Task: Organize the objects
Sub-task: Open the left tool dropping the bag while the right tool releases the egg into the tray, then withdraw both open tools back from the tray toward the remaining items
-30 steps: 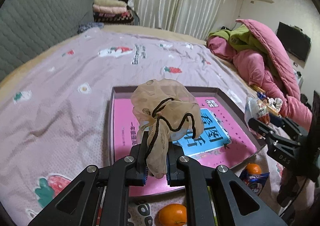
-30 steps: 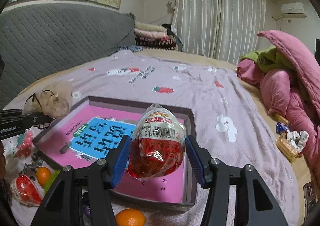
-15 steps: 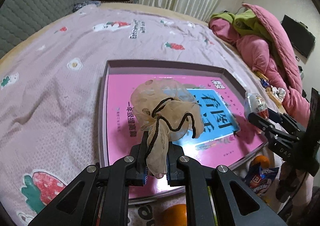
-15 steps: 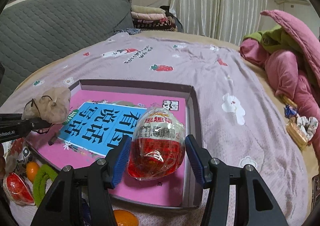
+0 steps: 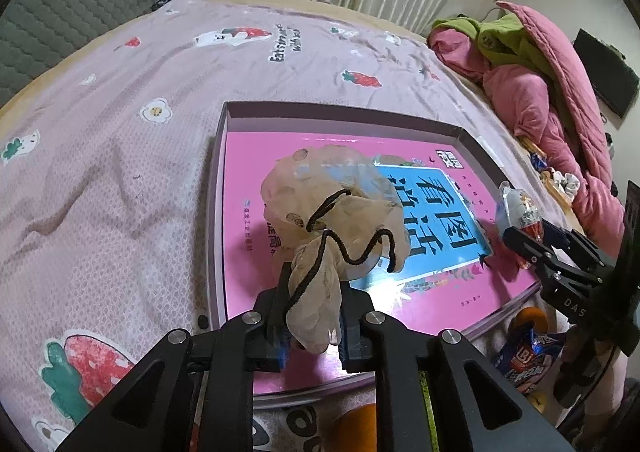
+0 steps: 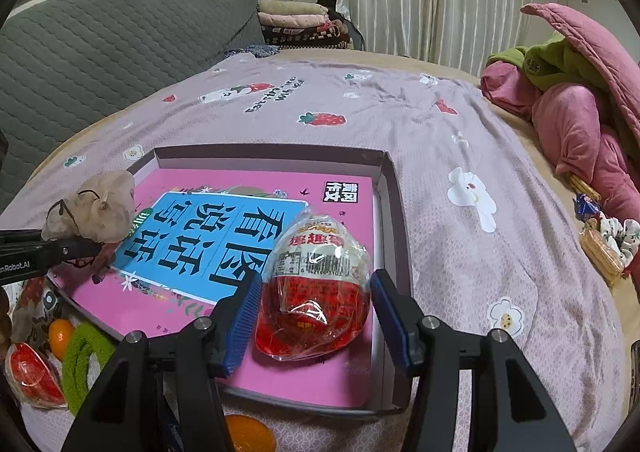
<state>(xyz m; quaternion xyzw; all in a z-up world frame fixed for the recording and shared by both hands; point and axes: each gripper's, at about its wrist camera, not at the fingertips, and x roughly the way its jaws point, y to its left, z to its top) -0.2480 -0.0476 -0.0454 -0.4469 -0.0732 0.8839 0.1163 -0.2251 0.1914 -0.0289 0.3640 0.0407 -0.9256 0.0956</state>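
A shallow purple-rimmed tray [image 5: 340,109] [image 6: 272,151] lies on the bed with a pink book [image 5: 256,191] [image 6: 224,187] inside. My left gripper [image 5: 314,332] [image 6: 98,248] hovers over the book's near-left part. Its jaws are opening, and the tail of a beige gauze bundle with a black cord [image 5: 332,191] [image 6: 96,207] still fills the gap between the pads. My right gripper [image 6: 316,312] [image 5: 520,234] is shut on a wrapped red-and-white egg-shaped snack [image 6: 316,284] [image 5: 516,207], low over the book's near-right corner.
Near the tray's front edge lie an orange [image 6: 248,434], a second orange [image 6: 60,336], a green hair tie [image 6: 86,356], a red packet [image 6: 32,376] and a blue snack bag [image 5: 532,356]. A pink quilt [image 6: 580,123] is heaped at right, a grey headboard [image 6: 120,51] at left.
Both grippers have sunk and tipped down toward the tray with their loads. The left jaws have parted slightly around the bundle's tail. The egg stays gripped as before.
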